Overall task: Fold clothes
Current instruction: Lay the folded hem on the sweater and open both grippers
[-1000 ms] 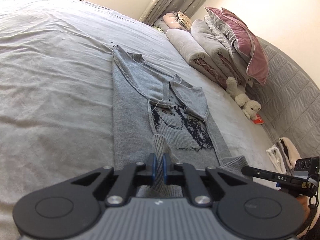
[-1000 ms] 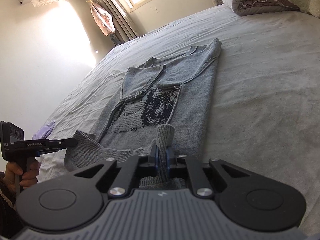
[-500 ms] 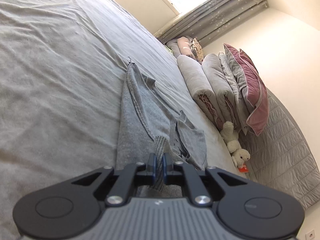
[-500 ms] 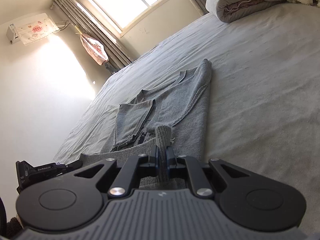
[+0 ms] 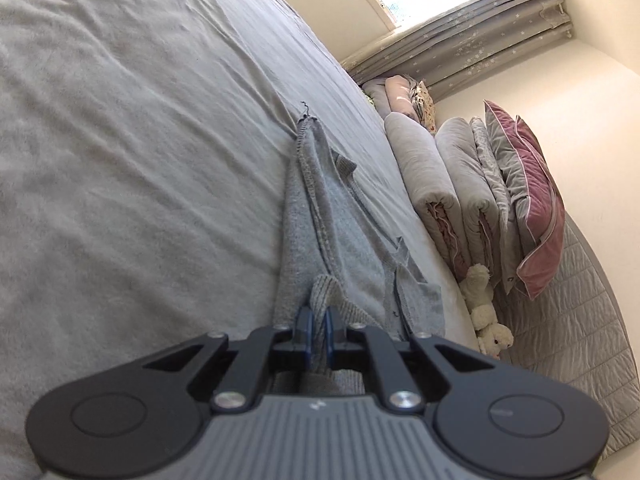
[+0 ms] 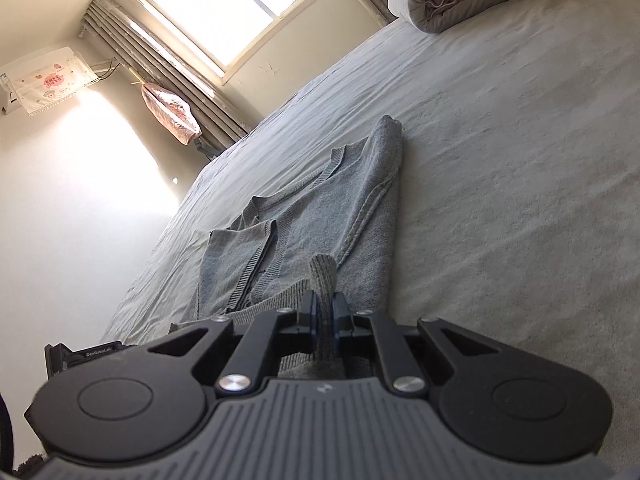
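Both tongs, left (image 5: pixel 317 330) and right (image 6: pixel 324 312), pinch the grey sweater's (image 6: pixel 320 216) ribbed hem, stretching toward twelve o'clock on the bed (image 5: pixel 120 140).

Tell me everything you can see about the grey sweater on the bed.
The sweater is a grey knit with ribbed edges and a raised seam along one side. It lies on the grey bed sheet, with the sleeves folded in over the body. Its ribbed near edge is lifted off the bed: the left gripper and the right gripper each pinch a bunch of it between shut jaws. The far end, with the neckline, rests flat on the sheet. Nothing else touches it.
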Demonstrator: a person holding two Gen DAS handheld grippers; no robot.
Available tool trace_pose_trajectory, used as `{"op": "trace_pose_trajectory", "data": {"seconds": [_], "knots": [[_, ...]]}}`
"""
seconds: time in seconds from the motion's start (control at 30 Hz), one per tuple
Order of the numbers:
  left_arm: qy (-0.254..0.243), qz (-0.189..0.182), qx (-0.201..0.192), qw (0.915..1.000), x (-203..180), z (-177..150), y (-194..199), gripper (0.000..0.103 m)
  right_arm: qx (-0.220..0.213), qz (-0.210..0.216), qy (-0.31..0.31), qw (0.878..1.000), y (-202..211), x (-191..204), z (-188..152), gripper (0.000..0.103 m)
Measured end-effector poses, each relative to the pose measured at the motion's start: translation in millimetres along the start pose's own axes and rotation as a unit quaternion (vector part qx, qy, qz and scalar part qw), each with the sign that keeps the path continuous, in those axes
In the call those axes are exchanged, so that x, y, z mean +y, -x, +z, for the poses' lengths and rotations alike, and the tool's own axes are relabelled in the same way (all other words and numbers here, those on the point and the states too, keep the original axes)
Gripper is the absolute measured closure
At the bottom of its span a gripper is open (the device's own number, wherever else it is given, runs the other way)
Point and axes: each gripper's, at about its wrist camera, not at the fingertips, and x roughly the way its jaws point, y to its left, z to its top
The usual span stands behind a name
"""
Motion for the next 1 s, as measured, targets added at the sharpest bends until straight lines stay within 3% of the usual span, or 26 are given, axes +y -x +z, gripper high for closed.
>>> {"op": "trace_pose_trajectory", "data": {"seconds": [0.3, 0.4, 0.47, 0.63, 0.8, 0.9, 1.0], "knots": [[-0.067, 0.033, -0.004, 0.9972, -16.0, -1.8, -1.9, 0.093, -0.004, -0.037, 0.031, 0.999, -4.9, 9.4, -12.4, 0.094], [-0.107, 0.062, -0.007, 0.9923, -33.1, -0.6, 7.8, 0.081, -0.005, -0.053, 0.049, 0.997, 3.0, 19.2, -8.8, 0.08], [-0.164, 0.085, -0.033, 0.9823, -51.1, -5.7, 21.2, 0.071, -0.013, -0.068, 0.071, 0.995, 12.3, 27.7, -7.5, 0.077], [-0.265, 0.094, -0.049, 0.9584, -81.4, -22.8, 30.0, 0.071, -0.035, -0.085, 0.141, 0.986, 20.2, 52.4, -11.9, 0.076], [-0.328, 0.1, -0.021, 0.9392, -95.0, -38.3, 9.9, 0.071, -0.024, -0.106, 0.229, 0.967, -2.9, 78.3, -25.8, 0.076], [-0.329, 0.117, -0.012, 0.937, -84.0, -40.7, -3.0, 0.071, -0.015, -0.114, 0.251, 0.961, -14.1, 79.4, -31.2, 0.076], [-0.313, 0.109, -0.017, 0.9435, -70.1, -36.9, 0.5, 0.072, -0.01, -0.131, 0.244, 0.961, -16.9, 62.8, -28.7, 0.077]]}}
